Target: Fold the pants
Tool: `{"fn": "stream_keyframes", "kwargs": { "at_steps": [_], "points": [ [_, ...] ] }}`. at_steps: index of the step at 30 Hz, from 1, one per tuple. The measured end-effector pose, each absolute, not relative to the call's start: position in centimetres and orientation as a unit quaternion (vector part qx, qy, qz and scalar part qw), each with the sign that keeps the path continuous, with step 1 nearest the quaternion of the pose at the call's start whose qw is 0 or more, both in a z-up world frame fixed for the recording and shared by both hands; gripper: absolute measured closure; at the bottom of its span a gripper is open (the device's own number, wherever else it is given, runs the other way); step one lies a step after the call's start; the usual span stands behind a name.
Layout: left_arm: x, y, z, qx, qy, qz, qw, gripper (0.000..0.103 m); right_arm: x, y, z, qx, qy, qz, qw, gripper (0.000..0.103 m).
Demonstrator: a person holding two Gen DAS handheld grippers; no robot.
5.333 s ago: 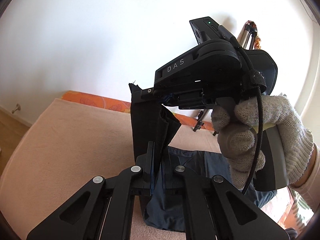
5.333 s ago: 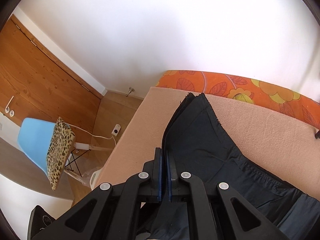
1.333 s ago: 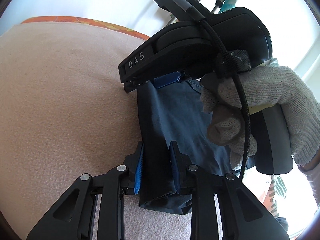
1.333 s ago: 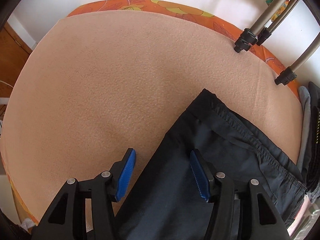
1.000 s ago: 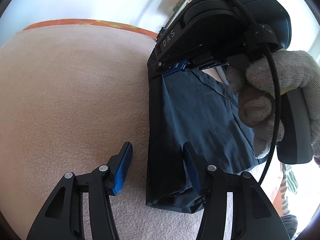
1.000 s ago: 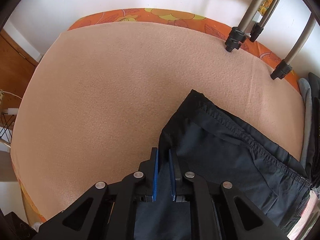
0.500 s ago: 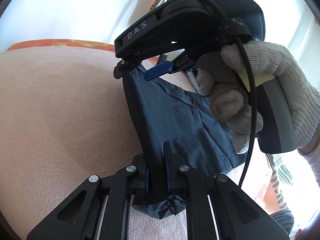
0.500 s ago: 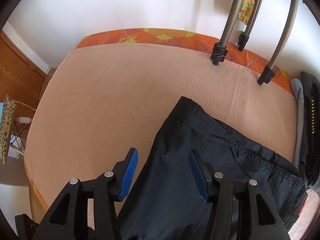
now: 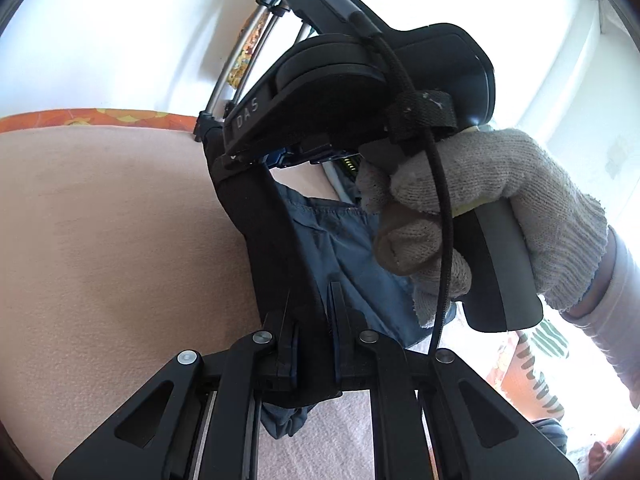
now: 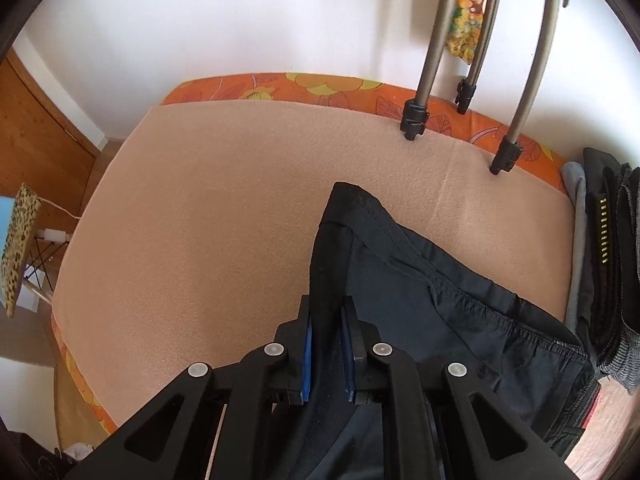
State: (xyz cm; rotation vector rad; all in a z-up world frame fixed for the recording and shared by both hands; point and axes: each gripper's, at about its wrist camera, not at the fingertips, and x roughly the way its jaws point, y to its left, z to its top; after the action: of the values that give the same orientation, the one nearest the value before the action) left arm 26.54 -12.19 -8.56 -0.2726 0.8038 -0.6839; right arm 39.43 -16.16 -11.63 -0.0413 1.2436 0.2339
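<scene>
Your right gripper has just re-clamped the pants at lower centre, matching the left gripper pinching their edge, so the blanket fold can start.

Bright white-walled room, daylight flooding in

A peach blanket covers an orange floral mattress; tripod legs stand at its far edge, with wooden flooring and what looks like a leopard-print cushion beyond.
</scene>
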Motion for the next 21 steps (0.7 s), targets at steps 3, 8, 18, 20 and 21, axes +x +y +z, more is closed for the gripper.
{"fn": "stream_keyframes", "kwargs": {
  "at_steps": [3, 8, 18, 20, 21],
  "points": [
    [26.1, -13.9, -7.8, -0.116, 0.377, -0.34, 0.854, 0.093, 38.3, -18.9, -10.1, 0.009, 0.562, 0.11, 0.82, 0.099],
    [25.6, -17.5, -6.8, -0.094, 0.375, -0.371, 0.844, 0.093, 36.5, -23.9, -8.3, 0.056, 0.535, 0.106, 0.836, 0.1],
    [24.0, -28.0, -7.9, -0.025, 0.38, -0.427, 0.82, 0.093, 32.4, -36.1, -7.9, 0.112, 0.498, 0.064, 0.858, 0.1],
    [24.0, -30.2, -8.6, -0.011, 0.388, -0.436, 0.812, 0.093, 31.6, -38.6, -8.7, 0.124, 0.497, 0.052, 0.857, 0.1],
    [24.3, -31.1, -9.1, -0.004, 0.392, -0.44, 0.808, 0.093, 31.5, -39.9, -9.2, 0.131, 0.498, 0.046, 0.856, 0.1]
  ]
}}
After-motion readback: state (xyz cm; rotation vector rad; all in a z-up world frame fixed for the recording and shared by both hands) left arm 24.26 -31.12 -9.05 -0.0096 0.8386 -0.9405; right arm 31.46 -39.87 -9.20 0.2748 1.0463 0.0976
